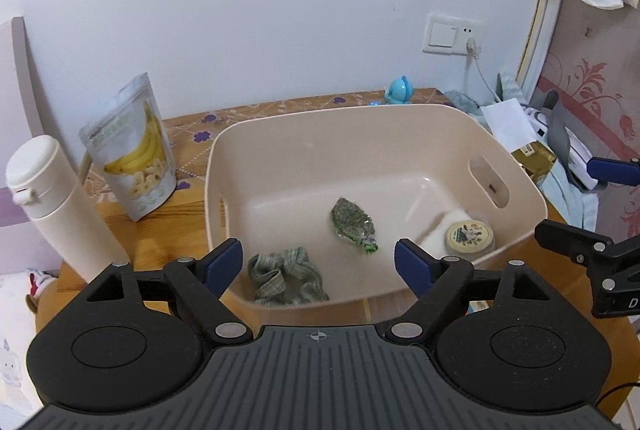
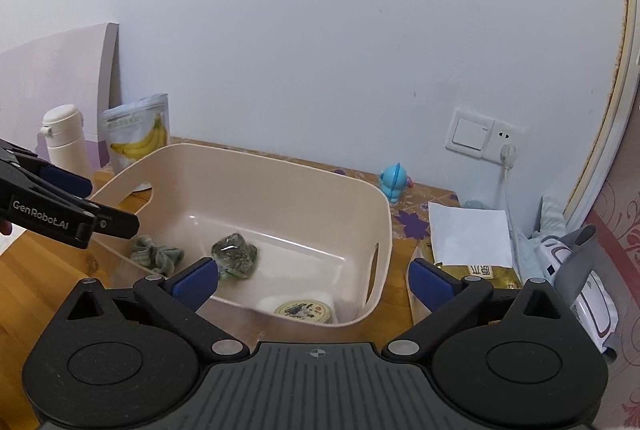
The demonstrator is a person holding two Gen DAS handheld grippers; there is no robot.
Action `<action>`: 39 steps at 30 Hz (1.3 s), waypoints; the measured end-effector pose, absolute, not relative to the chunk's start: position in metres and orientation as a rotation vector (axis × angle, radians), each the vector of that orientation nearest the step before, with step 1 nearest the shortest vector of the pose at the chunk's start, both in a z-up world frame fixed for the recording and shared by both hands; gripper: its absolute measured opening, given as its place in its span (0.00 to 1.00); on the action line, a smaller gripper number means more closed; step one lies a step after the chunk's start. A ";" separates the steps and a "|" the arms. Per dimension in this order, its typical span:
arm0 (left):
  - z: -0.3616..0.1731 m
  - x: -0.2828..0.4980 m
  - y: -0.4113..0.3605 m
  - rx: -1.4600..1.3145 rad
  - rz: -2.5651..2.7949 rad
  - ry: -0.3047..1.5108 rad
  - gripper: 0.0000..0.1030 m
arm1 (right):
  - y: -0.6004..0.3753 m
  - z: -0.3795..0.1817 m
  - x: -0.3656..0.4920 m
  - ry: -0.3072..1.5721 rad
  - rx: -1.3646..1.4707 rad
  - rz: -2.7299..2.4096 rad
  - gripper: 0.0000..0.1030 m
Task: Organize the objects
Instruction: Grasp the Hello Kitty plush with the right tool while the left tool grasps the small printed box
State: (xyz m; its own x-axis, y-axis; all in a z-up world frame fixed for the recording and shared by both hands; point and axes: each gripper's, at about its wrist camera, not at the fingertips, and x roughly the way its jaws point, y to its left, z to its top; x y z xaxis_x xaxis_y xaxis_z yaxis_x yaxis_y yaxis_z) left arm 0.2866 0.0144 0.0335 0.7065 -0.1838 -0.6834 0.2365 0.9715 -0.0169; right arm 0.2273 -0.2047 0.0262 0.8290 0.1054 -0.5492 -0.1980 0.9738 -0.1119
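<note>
A beige plastic bin (image 1: 520, 186) (image 2: 384, 218) sits on the wooden table. Inside lie a green striped scrunchie (image 1: 286, 278) (image 2: 156, 255), a clear packet of green dried stuff (image 1: 354, 226) (image 2: 236, 254) and a round tin (image 1: 469, 235) (image 2: 305, 311) resting on a white cloth. My left gripper (image 1: 318, 264) hangs open over the bin's near edge, empty. My right gripper (image 2: 314, 284) is open too, above the bin's near right corner, holding nothing. A banana-chip pouch (image 1: 136, 150) (image 2: 138, 138) and a white bottle (image 1: 56, 206) (image 2: 66, 136) stand left of the bin.
A blue toy figure (image 1: 400, 91) (image 2: 394, 182) stands by the wall behind the bin. White paper (image 2: 470, 232), a gold box (image 1: 534, 156) and a white appliance (image 2: 576, 286) crowd the right side. A wall socket with a plugged cord (image 2: 506, 152) is above.
</note>
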 end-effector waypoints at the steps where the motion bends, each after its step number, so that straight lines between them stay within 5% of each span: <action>1: 0.033 0.283 0.016 0.077 -0.229 0.751 0.83 | -0.204 0.026 0.224 0.571 -0.169 0.165 1.00; 39: -0.047 0.225 0.057 0.113 -0.173 0.951 0.83 | -0.162 -0.044 0.197 0.761 -0.165 0.301 1.00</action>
State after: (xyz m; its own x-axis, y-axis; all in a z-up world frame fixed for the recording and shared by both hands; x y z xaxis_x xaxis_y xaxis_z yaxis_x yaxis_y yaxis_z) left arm 0.2249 0.0569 -0.0468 0.5687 -0.0975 -0.8167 0.1968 0.9802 0.0201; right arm 0.1972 -0.1616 -0.0444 0.6842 0.2082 -0.6990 -0.3268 0.9443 -0.0387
